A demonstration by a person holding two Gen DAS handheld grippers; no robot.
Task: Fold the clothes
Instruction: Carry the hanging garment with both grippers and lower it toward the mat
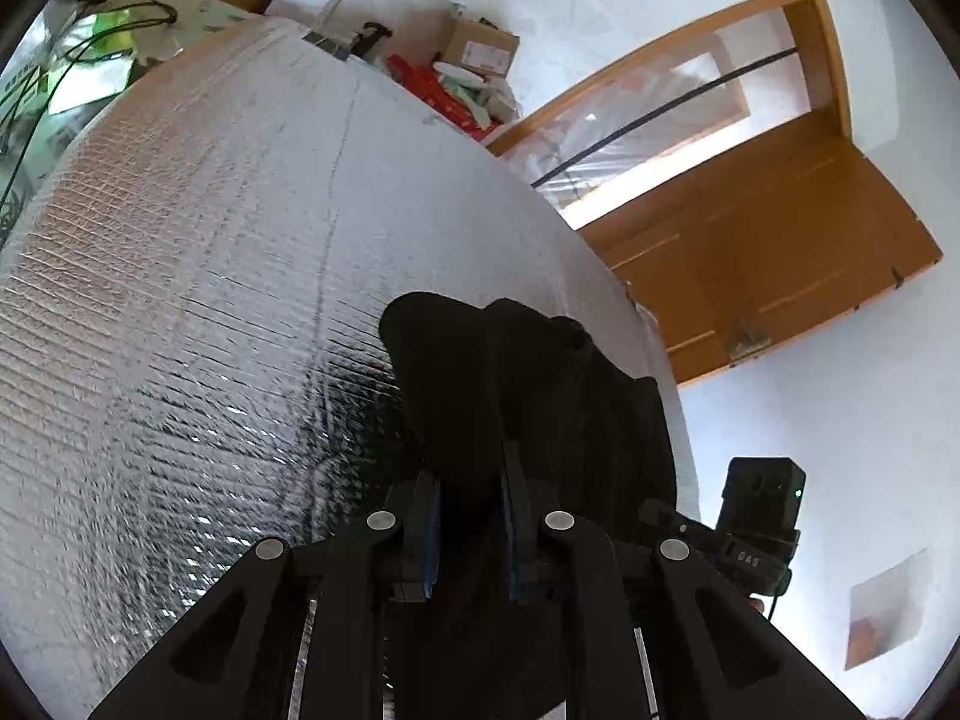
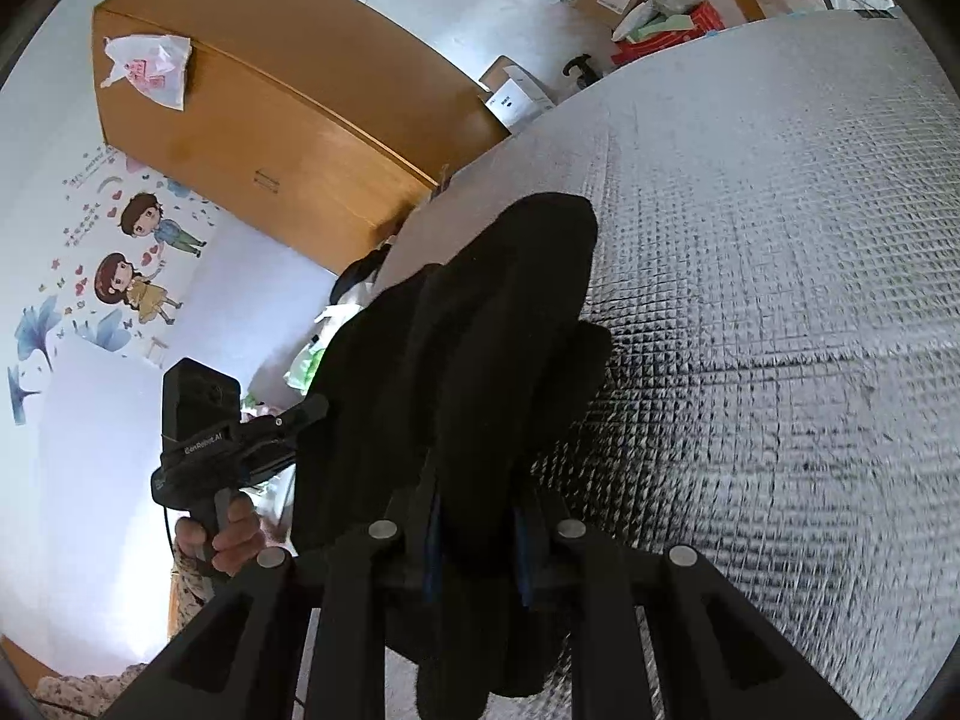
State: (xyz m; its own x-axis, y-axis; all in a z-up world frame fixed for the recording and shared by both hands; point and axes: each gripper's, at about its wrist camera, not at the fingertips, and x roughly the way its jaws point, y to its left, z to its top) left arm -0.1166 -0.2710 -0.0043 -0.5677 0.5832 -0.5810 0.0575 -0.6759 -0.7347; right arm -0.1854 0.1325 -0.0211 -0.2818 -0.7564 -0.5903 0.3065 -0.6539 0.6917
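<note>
While both claws grip the black garment (image 1: 528, 396), I judge the step in hand to be carrying it over the silver mat (image 1: 198, 276) to lay it flat, and doing that well means keeping the two claws level with each other and apart enough that the held edge stays taut, then lowering the hanging part first so it spreads without bunching. My left claw (image 1: 471, 516) is clenched on a bunch of the cloth: in the left view the fabric rises from between the blue pads at lower centre and mounds up toward the middle of the frame, covering the mat's right edge. My right claw (image 2: 477, 534) is likewise clenched on the garment (image 2: 480, 348); in the right view the cloth fills the centre, running from the pads up toward the upper middle, with a fold drooping below the fingers at the bottom. At lower left of the right view I see the other gripper's body in a hand (image 2: 231, 534), close beside the cloth, so the two grips look fairly near each other; I would widen them before setting down. How much of the garment hangs below I cannot tell. The mat (image 2: 780, 300) fills the right of that frame, bare, so there is room to spread.
</note>
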